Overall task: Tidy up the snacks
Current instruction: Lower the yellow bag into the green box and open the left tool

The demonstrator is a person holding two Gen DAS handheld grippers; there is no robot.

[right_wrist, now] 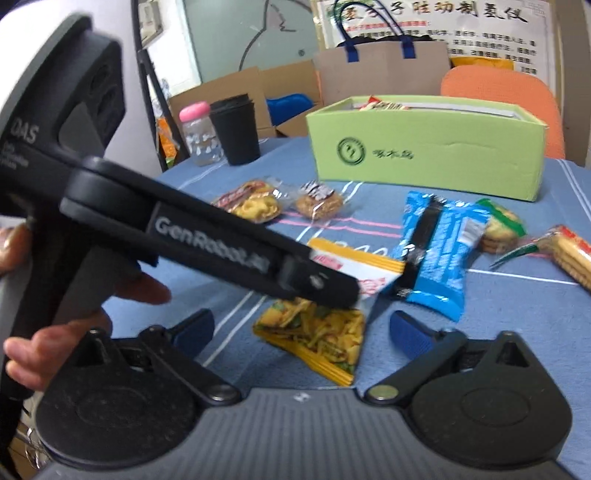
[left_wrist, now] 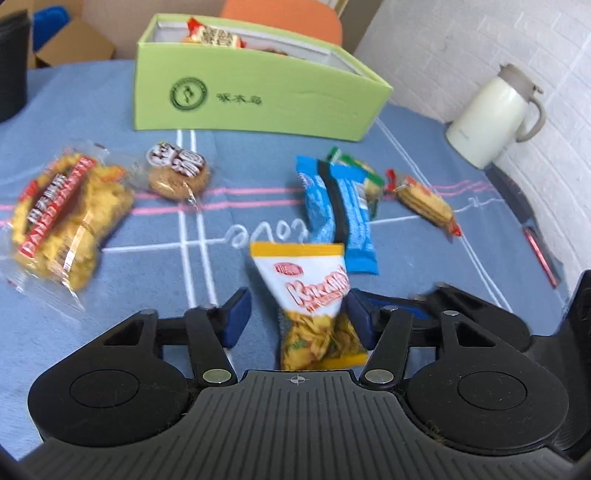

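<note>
A white and yellow triangular snack packet (left_wrist: 310,280) lies on the blue cloth between the blue pads of my left gripper (left_wrist: 297,319). The right pad touches it, the left pad stands a little apart, so the gripper is open. In the right wrist view the left gripper (right_wrist: 332,291) crosses over the packet (right_wrist: 321,328). My right gripper (right_wrist: 303,330) is open, with the packet's near end just ahead between its fingers, untouched. The green box (left_wrist: 258,99) at the back holds a red and white snack (left_wrist: 214,35).
Loose snacks lie around: blue packets (left_wrist: 340,206), a yellow crisps pack (left_wrist: 62,218), a round cookie (left_wrist: 177,173), a green cookie pack (left_wrist: 365,173) and crackers (left_wrist: 424,199). A white jug (left_wrist: 487,114) stands at the right. Black cups (right_wrist: 236,133) and a pink-lidded bottle (right_wrist: 199,136) stand at the far left.
</note>
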